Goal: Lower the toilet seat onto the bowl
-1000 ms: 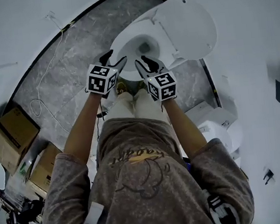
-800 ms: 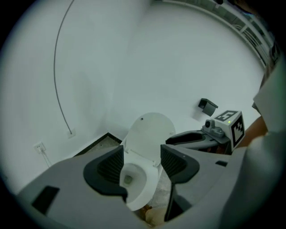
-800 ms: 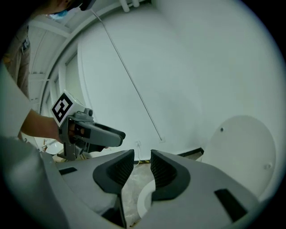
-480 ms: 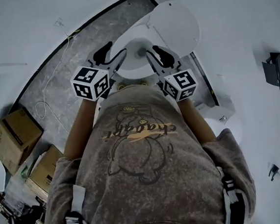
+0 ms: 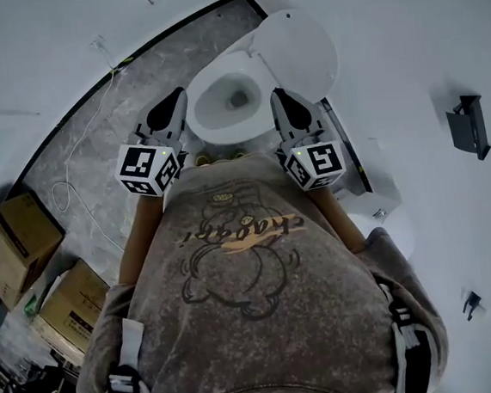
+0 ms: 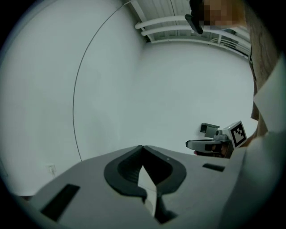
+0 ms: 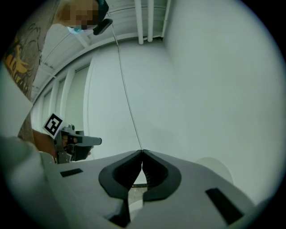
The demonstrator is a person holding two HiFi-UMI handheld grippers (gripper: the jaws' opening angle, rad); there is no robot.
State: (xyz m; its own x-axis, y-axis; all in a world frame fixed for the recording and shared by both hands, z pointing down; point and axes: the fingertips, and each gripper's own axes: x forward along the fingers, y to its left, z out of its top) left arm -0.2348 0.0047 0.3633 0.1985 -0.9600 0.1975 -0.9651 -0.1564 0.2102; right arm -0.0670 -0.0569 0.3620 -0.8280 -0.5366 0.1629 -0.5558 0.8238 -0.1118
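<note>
Seen from above, the white toilet seat (image 5: pixel 200 123) appears to lie flat on the bowl (image 5: pixel 221 94), forming a broad ring round the dark drain. The view is small, so this is a judgement, not a certainty. Behind it the lid (image 5: pixel 302 49) stands raised against the wall, out of the seat's way. If the seat is indeed down, the task looks finished.

The left hand-held gripper (image 5: pixel 176 97) shows at the left of the bowl and the right hand-held gripper (image 5: pixel 278 95) at its right, both apart from the toilet and touching nothing. Each has just been closing its jaws. Each gripper's own view shows the dark pads meeting at the tips with nothing between them, and only bare white wall (image 6: pixel 187 89) ahead. Both point roughly level, side by side, each visible in the other's view. It reads as a resting pose, probably held clear so that nothing disturbs the seat.

Each carries a marker cube (image 5: pixel 147 169) close to the person's grey-brown sweatshirt (image 5: pixel 245 278), which fills the lower part of the picture. Left of the toilet is grey marbled floor (image 5: pixel 92 133) with a thin white cable (image 5: pixel 58 194) trailing across it. Two cardboard boxes (image 5: pixel 10 244) sit near the lower left edge.
</note>
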